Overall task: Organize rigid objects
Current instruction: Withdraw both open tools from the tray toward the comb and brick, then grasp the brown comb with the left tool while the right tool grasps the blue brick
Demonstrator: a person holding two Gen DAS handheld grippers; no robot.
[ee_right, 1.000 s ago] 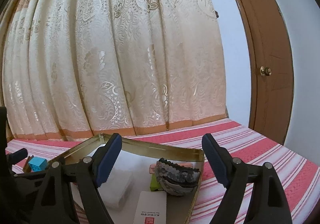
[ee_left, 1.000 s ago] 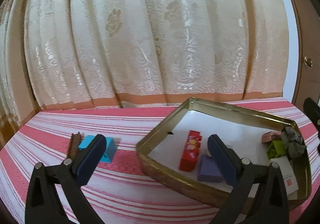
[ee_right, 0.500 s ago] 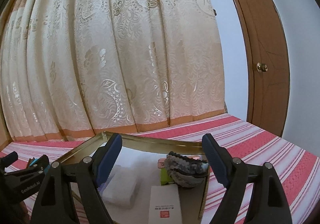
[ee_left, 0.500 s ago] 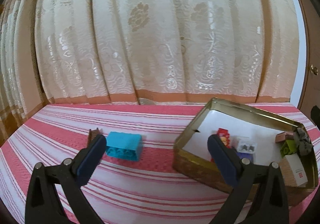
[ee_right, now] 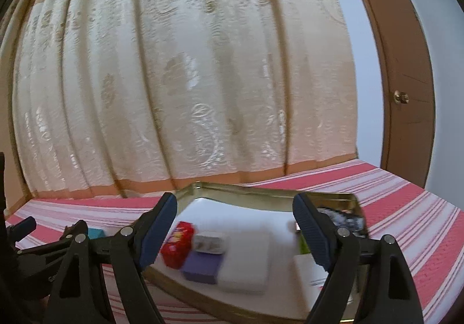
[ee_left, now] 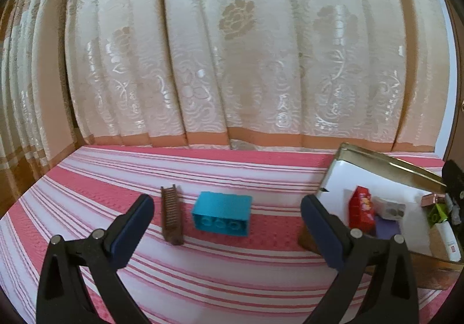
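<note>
A blue toy brick [ee_left: 221, 217] and a brown comb [ee_left: 172, 218] lie side by side on the red-and-white striped cloth [ee_left: 203, 274]. My left gripper [ee_left: 226, 225] is open and empty, and the brick lies ahead between its fingers. A gold tin tray [ee_right: 252, 189] holds a red box [ee_right: 177, 244], a purple box [ee_right: 201, 266], a small clear case [ee_right: 208, 241], white boxes and a grey bundle [ee_right: 342, 215]. My right gripper [ee_right: 235, 227] is open and empty above the tray. The tray also shows in the left wrist view [ee_left: 385, 163].
A cream patterned curtain [ee_left: 246, 63] hangs right behind the surface. A brown door [ee_right: 406, 77] with a brass knob stands at the right. My left gripper also shows at the left edge of the right wrist view [ee_right: 52, 245].
My left gripper has swung left from the tray until the blue brick and comb lie ahead of it. My right gripper has turned left, bringing the red and purple boxes into view.
</note>
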